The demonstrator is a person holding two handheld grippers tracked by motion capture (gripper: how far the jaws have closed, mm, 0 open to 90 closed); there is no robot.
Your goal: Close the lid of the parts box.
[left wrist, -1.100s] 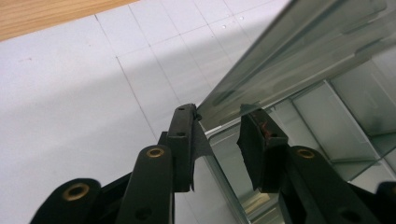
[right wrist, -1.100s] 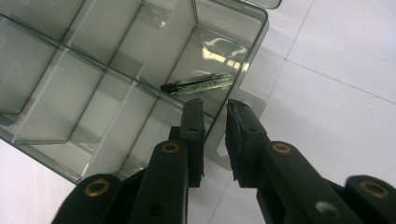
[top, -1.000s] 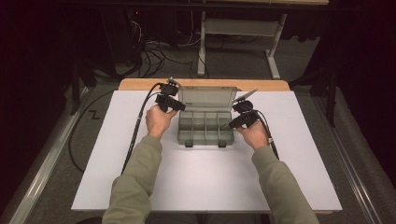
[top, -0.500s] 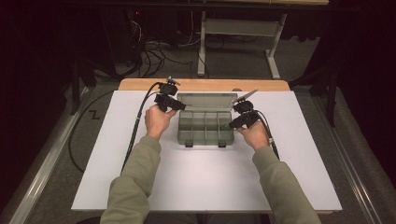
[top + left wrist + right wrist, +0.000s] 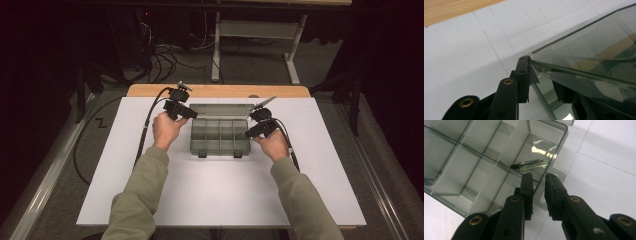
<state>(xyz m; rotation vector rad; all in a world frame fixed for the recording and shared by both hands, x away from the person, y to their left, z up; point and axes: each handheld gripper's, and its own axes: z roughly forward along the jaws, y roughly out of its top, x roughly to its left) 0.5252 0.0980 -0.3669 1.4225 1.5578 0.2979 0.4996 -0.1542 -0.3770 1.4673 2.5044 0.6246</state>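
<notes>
- Both hands at work on a smoky clear compartment box (image 5: 220, 153) at the far middle of the white desk (image 5: 200, 200). Its hinged lid (image 5: 222, 109) stands part-raised along the far edge.
- The move ahead looks like swinging that lid on its hinge, and it turns on one relation. The lid's long axis runs 9 to 3 o'clock in the high view, and its left end is right at the left hand-held gripper (image 5: 191, 114), which is the nearer hand. The rest of the lid stretches off toward 3 o'clock.
- The left hand-held gripper's jaws have just been closing. The lid's corner edge lies between them and appears clamped.
- The right hand-held gripper (image 5: 246, 135) sits at the box's right side, with the box toward 9 o'clock of it. Its jaws are narrow and straddle the right wall near the front corner. Whether they pinch the wall cannot be told.
- The left gripper view shows one jaw against the lid's corner and the other seen through the tinted plastic, a detail too small to read from above.
- The right gripper view shows the dividers and a slim greenish sliver (image 5: 530, 164) in the end compartment, either an item or a reflection.
</notes>
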